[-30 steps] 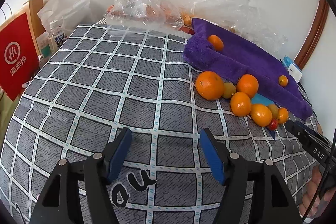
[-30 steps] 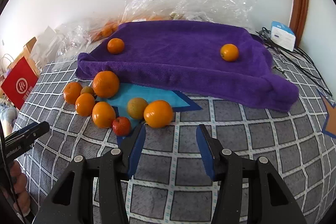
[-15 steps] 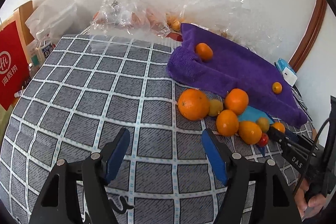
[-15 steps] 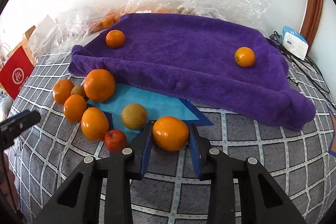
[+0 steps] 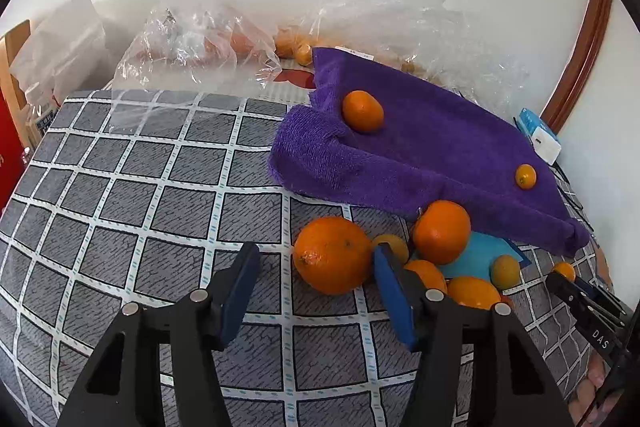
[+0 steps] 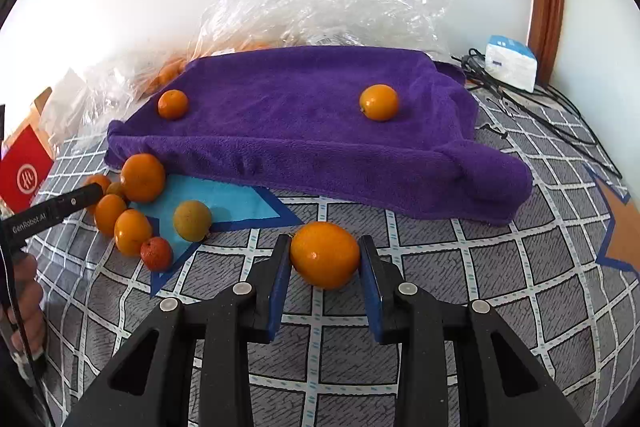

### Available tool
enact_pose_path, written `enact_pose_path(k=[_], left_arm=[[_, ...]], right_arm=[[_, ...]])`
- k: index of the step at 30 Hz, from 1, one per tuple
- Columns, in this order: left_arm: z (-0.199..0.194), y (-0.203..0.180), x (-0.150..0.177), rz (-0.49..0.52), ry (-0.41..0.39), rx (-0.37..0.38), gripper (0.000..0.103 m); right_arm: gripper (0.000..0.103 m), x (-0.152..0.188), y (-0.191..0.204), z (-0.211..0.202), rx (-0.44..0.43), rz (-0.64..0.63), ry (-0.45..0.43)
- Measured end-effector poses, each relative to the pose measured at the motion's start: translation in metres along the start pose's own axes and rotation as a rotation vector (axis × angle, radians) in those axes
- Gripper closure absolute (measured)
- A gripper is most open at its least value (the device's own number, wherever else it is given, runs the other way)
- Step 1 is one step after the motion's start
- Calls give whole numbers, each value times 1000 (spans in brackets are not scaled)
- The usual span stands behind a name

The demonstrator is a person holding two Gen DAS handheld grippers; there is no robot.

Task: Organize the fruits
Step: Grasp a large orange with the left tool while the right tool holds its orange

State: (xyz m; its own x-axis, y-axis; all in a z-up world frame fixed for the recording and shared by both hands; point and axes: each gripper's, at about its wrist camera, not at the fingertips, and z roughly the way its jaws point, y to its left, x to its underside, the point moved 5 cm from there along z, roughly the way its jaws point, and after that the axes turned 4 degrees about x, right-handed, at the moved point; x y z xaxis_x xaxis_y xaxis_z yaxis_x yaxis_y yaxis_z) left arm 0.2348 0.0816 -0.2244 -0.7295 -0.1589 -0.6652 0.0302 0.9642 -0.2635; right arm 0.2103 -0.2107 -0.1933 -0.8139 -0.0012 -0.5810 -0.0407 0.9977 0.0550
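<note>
My right gripper [image 6: 325,257] is shut on an orange [image 6: 325,254], held just above the checked bedcover in front of the purple towel [image 6: 304,131]. Two oranges [image 6: 173,103] [image 6: 379,102] lie on the towel. A cluster of oranges [image 6: 142,177], a greenish fruit [image 6: 192,220] and a small red fruit [image 6: 156,253] lies to the left. My left gripper [image 5: 316,273] is open, with a large orange [image 5: 333,254] between its fingertips, near the right finger. The towel [image 5: 420,155] and the cluster [image 5: 441,231] lie beyond it.
Clear plastic bags [image 5: 192,43] holding more fruit lie along the wall behind the towel. A red paper bag [image 6: 24,173] stands at the left edge. A white box [image 6: 510,61] and black cables [image 6: 532,107] lie at the right by the wooden frame.
My right gripper moved forward and shut on the front orange, which now sits away from the cluster. My left gripper moved right and forward until the large orange came between its open fingers.
</note>
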Motion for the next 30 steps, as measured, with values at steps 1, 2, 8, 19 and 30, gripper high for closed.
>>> enact_pose_path(k=[1, 2, 8, 19, 30], left_arm=[[0, -1, 0, -2, -2, 8, 56], [-1, -3, -1, 5, -7, 12, 65], [-12, 2, 5, -14, -15, 23, 65], [-14, 5, 14, -12, 36, -33, 63], [-5, 1, 17, 1, 23, -81, 51]], right_arm=[[70, 0, -1, 1, 3, 10, 5], [70, -1, -2, 2, 6, 19, 7], [70, 0, -3, 3, 16, 30, 11], [70, 2, 0, 5, 13, 15, 23], [70, 1, 0, 8, 14, 6, 43]])
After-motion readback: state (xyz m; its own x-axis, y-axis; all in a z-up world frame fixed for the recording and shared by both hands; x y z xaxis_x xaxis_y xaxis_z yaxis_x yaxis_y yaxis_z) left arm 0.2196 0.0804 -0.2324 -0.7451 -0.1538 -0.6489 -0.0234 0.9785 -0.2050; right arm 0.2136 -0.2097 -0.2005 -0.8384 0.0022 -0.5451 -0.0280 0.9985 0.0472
